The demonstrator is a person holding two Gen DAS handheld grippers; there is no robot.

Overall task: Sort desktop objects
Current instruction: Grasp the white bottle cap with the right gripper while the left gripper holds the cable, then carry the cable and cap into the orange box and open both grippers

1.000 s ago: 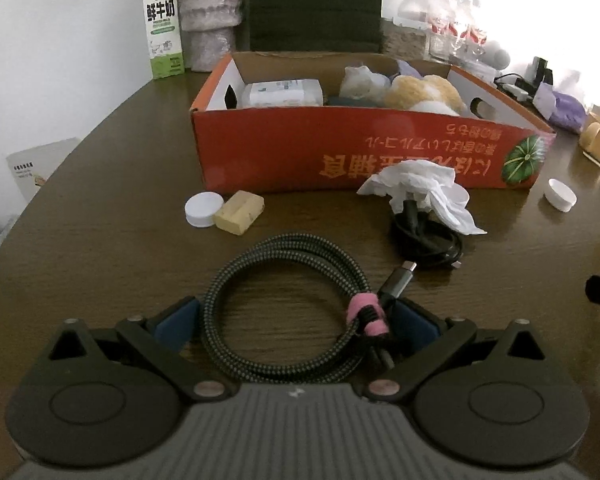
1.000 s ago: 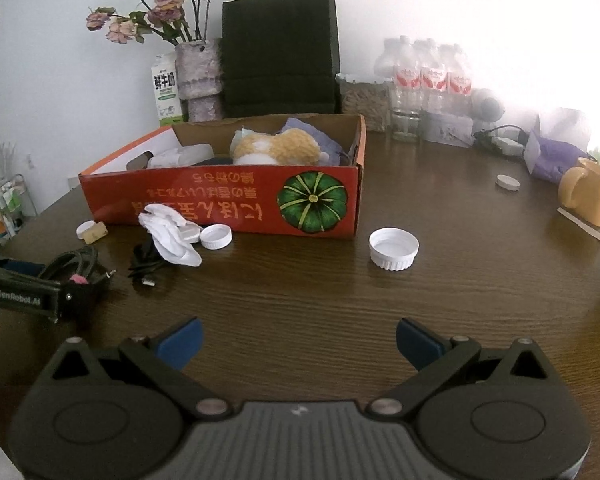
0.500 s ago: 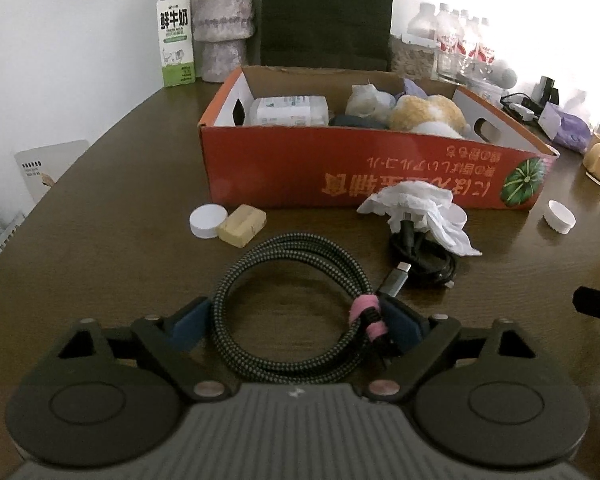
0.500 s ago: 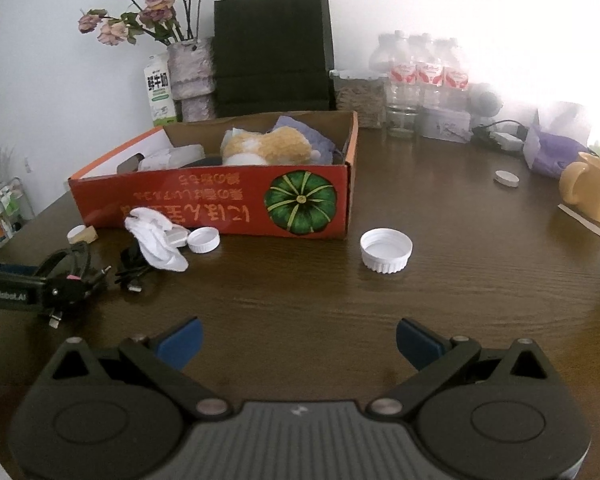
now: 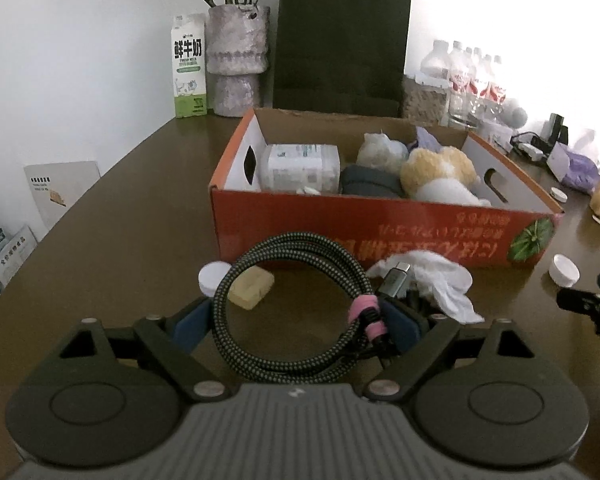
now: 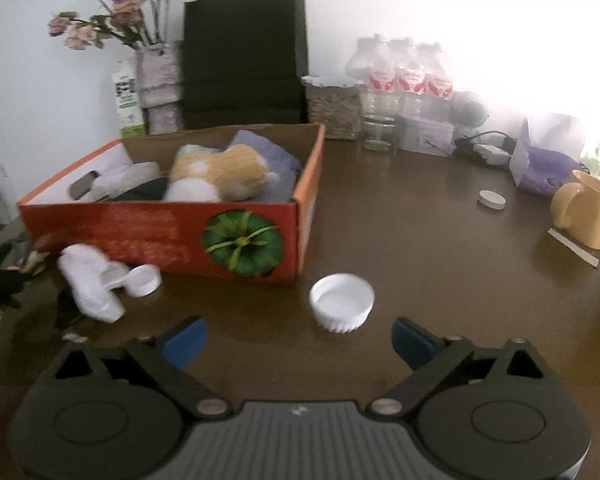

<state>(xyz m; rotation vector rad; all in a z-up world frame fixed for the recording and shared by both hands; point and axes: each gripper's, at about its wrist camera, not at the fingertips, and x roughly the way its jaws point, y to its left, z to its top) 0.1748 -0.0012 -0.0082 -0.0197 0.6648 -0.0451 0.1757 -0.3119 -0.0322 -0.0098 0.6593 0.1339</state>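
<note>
The left gripper [image 5: 296,320] clasps the coiled braided cable [image 5: 290,308] across its width, both blue pads pressed against the loop, which hangs lifted clear of the table [image 5: 112,248] just in front of the red cardboard box [image 5: 380,228]. The right gripper [image 6: 298,340] holds nothing; its jaws are closing with only bare table between them, and a white lid [image 6: 342,302] sits just ahead of them, near the box's pumpkin-printed corner. A crumpled tissue [image 5: 436,280], a small white cap [image 5: 214,276] and a yellowish block [image 5: 252,288] lie along the box's front wall. Inside the box rests a plush toy [image 5: 440,172].
</note>
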